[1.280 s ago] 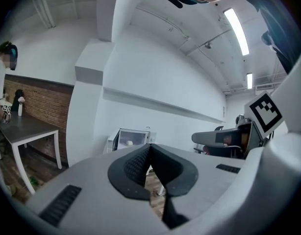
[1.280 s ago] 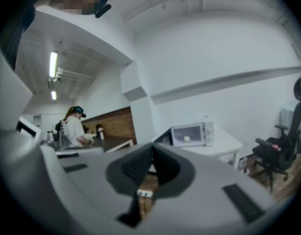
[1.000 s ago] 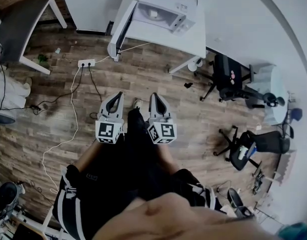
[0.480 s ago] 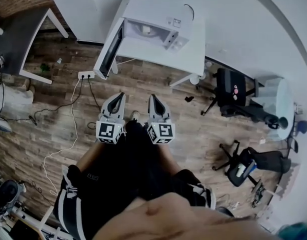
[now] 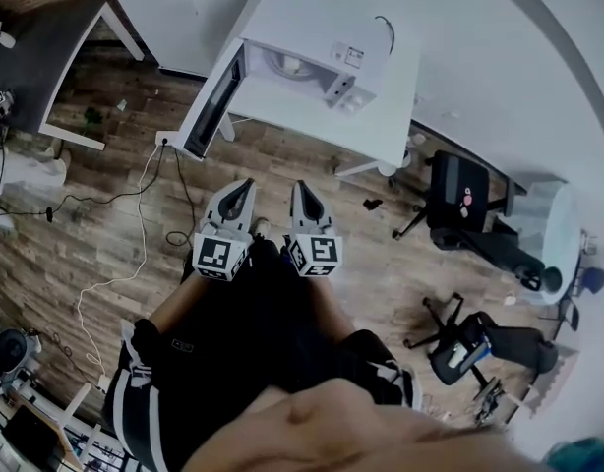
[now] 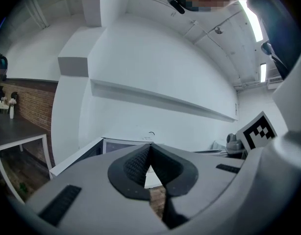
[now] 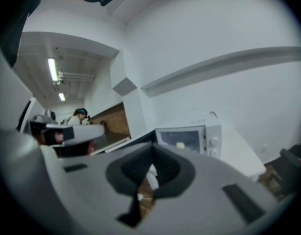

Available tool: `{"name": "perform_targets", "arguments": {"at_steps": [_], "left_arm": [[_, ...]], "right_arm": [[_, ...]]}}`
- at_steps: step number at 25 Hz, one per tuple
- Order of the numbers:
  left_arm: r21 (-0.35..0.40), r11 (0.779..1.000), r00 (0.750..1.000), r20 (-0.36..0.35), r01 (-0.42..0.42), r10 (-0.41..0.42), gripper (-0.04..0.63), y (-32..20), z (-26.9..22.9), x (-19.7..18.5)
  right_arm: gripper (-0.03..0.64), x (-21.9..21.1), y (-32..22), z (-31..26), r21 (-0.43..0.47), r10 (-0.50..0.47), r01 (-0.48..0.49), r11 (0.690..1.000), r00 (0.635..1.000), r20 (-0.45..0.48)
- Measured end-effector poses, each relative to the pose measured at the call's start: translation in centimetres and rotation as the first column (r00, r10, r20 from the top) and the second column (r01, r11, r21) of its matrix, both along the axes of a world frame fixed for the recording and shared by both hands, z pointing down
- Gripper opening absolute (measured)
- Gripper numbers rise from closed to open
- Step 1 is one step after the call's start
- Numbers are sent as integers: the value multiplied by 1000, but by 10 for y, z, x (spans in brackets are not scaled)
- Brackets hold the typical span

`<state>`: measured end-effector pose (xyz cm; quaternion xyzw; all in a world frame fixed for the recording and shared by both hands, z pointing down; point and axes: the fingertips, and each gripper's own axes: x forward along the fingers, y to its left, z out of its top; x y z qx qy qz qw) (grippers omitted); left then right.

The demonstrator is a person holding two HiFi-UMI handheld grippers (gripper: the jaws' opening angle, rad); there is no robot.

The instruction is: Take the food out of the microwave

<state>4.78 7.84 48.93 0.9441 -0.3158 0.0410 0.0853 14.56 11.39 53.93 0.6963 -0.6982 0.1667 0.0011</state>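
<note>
Evidently at the approach step, the grey left gripper (image 5: 245, 185) and right gripper (image 5: 300, 187) are pointing, jaws together and empty, toward the open-doored white microwave (image 5: 327, 32), where a pale food piece (image 7: 180, 145) is sitting; reaching in will need parted jaws.

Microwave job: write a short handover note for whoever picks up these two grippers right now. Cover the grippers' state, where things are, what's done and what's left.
Left gripper: jaws together, nothing in them.
Right gripper: jaws together, nothing in them.
Both are held side by side in front of the person, pointing toward the microwave but well short of it.
The microwave stands on the white table, with its door swung open to the left. A small pale piece of food sits inside.
Done: the door is open.
Left: get up to the microwave, open a gripper, grip the food and bring it out.
</note>
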Motion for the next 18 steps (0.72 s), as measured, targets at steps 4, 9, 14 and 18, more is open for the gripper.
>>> {"name": "perform_targets", "arguments": {"at_steps": [4,9,14,18], "left_arm": [[-1,1000,1000,6,22,-22,31,-17,1,2],[-1,1000,1000,3,26,-26,31,-46,4,9],[8,1000,1000,-10,13,-13,31,-80,-1,14],[3,1000,999,-28,-21,21,32,-108,-2,20]], "right_arm": [[31,6,-16,1,-10,-2,2,1000,1000,2],[31,16,-43,3,-20,5,-5,1000,1000,-21],[31,19,-76,2,-29,19,-20,999,999,-34],[31,19,-108,0,-32,32,-33,999,998,-47]]}}
